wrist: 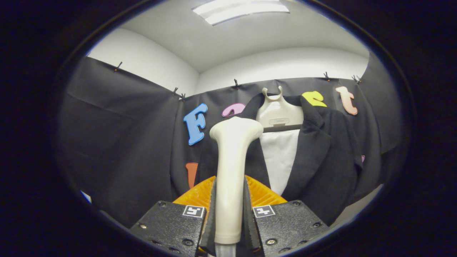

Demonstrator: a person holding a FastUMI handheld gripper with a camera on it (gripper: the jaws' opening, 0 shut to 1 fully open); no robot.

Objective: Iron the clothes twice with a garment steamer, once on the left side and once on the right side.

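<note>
steamer in grip, jacket ahead

gripper (pixel 229 210) fingers (pixel 212 214) clenched on the cream garment steamer (pixel 231 167) handle, one each side, steamer upright with its head at the top. dark jacket (pixel 321 160) hangs on a cream hanger (pixel 278 112) against the booth wall, beyond the fingers and just right of the steamer head; white lining (pixel 280 157) shows between the lapels.

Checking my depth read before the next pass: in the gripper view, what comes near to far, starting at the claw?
Claw shut on the steamer handle → dark jacket on its hanger → black cloth wall.
</note>
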